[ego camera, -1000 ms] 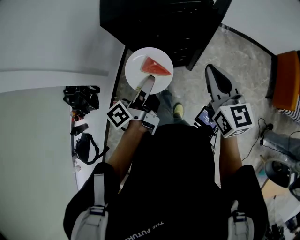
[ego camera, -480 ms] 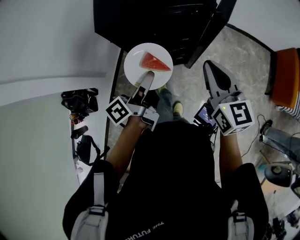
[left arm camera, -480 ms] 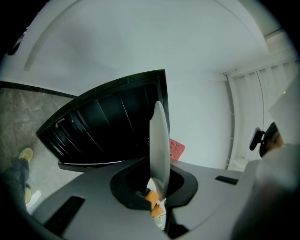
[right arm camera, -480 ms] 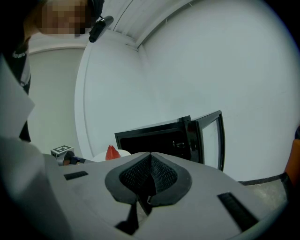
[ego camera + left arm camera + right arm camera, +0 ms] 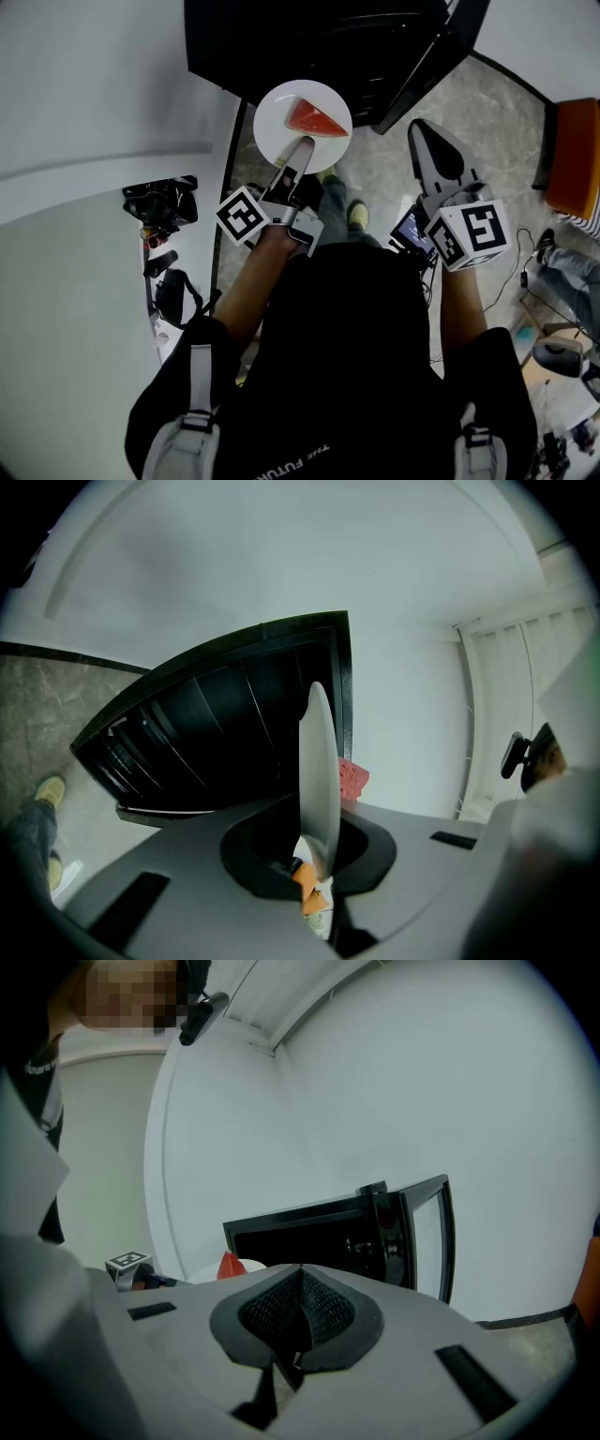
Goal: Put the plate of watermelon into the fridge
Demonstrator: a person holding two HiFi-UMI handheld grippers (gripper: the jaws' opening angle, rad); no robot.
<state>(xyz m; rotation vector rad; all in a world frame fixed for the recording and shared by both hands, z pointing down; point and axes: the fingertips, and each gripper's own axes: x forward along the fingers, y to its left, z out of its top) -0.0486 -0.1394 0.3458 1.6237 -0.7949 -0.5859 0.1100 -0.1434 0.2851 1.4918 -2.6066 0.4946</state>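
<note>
One wedge of watermelon (image 5: 314,120) on white plate (image 5: 277,141), up in the air just in front of the dark open fridge (image 5: 319,37), not yet inside. Pinched at near rim by left gripper (image 5: 302,145), jaws clamped on the edge. Carry step, approx. mid-task. Next: push fwd onto a shelf w/o tilting, then let go. Right gripper (image 5: 422,133) off to the side, jaws pressed together, nothing btwn. Door (image 5: 431,66) open at right.
</note>
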